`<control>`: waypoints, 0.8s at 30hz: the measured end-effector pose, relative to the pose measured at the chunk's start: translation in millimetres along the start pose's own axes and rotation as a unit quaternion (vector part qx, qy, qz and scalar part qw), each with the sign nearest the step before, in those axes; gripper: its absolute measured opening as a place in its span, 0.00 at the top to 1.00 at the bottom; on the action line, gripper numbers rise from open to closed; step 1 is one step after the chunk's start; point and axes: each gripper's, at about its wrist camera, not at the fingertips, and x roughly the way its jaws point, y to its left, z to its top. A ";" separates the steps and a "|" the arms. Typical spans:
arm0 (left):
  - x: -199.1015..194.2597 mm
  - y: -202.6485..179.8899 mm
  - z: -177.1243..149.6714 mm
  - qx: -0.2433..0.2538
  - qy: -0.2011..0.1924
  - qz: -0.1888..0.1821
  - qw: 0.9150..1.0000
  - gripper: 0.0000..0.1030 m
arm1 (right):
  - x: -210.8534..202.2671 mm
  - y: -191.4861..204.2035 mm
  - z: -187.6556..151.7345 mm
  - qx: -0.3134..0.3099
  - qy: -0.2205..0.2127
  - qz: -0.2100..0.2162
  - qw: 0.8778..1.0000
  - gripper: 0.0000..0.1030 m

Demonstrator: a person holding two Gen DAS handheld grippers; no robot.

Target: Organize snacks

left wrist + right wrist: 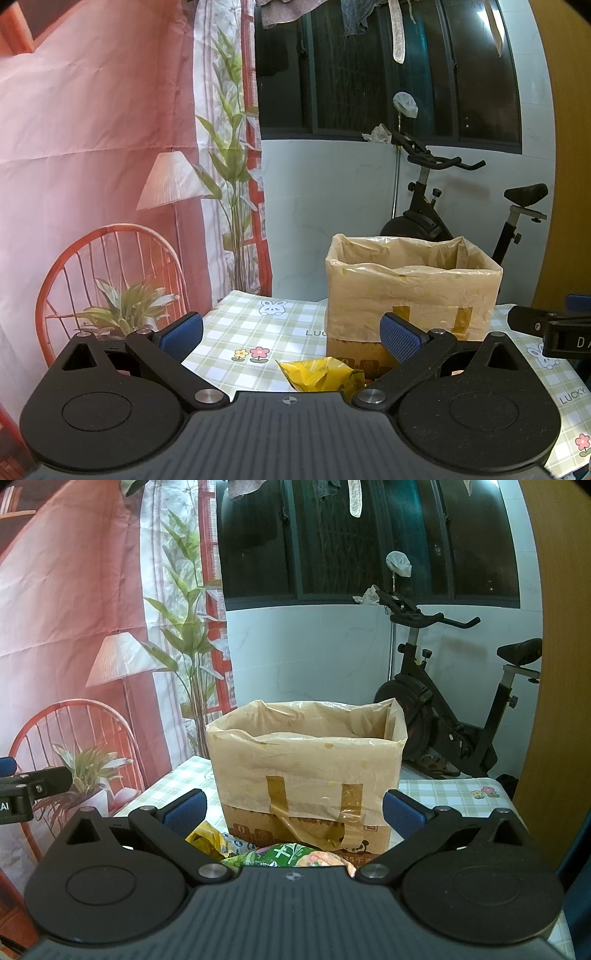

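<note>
Checked tablecloth [258, 325] under lined box [410, 291], exercise bike [443, 206] behind

We're looking at a table [258, 325] under a green-and-white checked cloth printed with bunnies, small flowers and the word LUCKY. On it stands a cardboard box [410, 295], upright, open at the top, lined with a tan plastic bag taped down over its front. Just in front of the box we've got a yellow packet [317, 374] lying on the cloth, and beside it, from the right wrist view, a green packet [291, 854], its lower part hidden.
</note>
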 end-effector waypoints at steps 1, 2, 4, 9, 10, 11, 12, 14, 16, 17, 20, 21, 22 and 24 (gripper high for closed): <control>-0.3 -0.1 -0.1 0.000 0.000 0.000 1.000 0.00 | 0.1 0.0 -0.2 0.000 0.000 0.000 1.000 0.00; -0.4 0.0 -0.2 0.000 0.001 0.000 1.000 0.00 | 0.1 0.1 -0.1 0.000 0.000 0.000 1.000 0.00; 0.4 -0.1 -0.5 -0.001 0.002 -0.001 1.000 0.00 | 0.2 0.0 -0.3 0.000 0.000 0.000 1.000 0.00; 5.2 1.9 0.1 -0.003 0.005 -0.005 1.000 0.00 | 0.2 -0.1 -0.3 0.000 0.000 0.000 1.000 0.00; 7.1 3.2 1.3 -0.004 0.001 -0.007 1.000 0.00 | 0.6 -0.4 -1.4 0.002 0.000 0.001 1.000 0.00; 8.9 4.5 2.0 -0.004 -0.005 -0.009 1.000 0.00 | 1.3 -0.2 -1.3 0.002 0.000 0.001 1.000 0.00; 12.3 6.2 3.2 -0.001 -0.012 -0.008 1.000 0.00 | 2.1 -0.4 -1.8 0.003 0.000 0.002 1.000 0.00; 19.2 7.9 2.6 0.007 -0.021 -0.006 1.000 0.00 | 5.2 -2.1 -2.4 0.007 -0.005 0.010 1.000 0.00; 29.3 12.3 -0.2 0.008 -0.031 -0.009 0.999 0.00 | 9.8 -5.0 -3.6 0.010 -0.018 0.016 1.000 0.00; 35.1 14.8 -2.6 0.005 -0.032 -0.011 0.999 0.00 | 13.3 -6.5 -4.6 0.009 -0.025 0.015 1.000 0.00; 57.9 24.0 -13.1 -0.019 -0.020 -0.020 0.999 0.01 | 30.2 -8.8 -8.7 0.002 -0.032 0.011 0.999 0.00; 66.3 26.9 -17.7 -0.028 -0.010 -0.024 0.999 0.01 | 37.2 -8.8 -11.4 0.000 -0.029 0.011 1.000 0.00; 75.6 29.3 -23.2 -0.038 0.002 -0.030 0.999 0.01 | 42.8 -9.0 -13.5 0.000 -0.027 0.011 1.000 0.00; 91.9 31.3 -35.4 -0.051 0.026 -0.041 0.997 0.02 | 54.1 -8.5 -19.4 -0.003 -0.022 0.014 1.000 0.00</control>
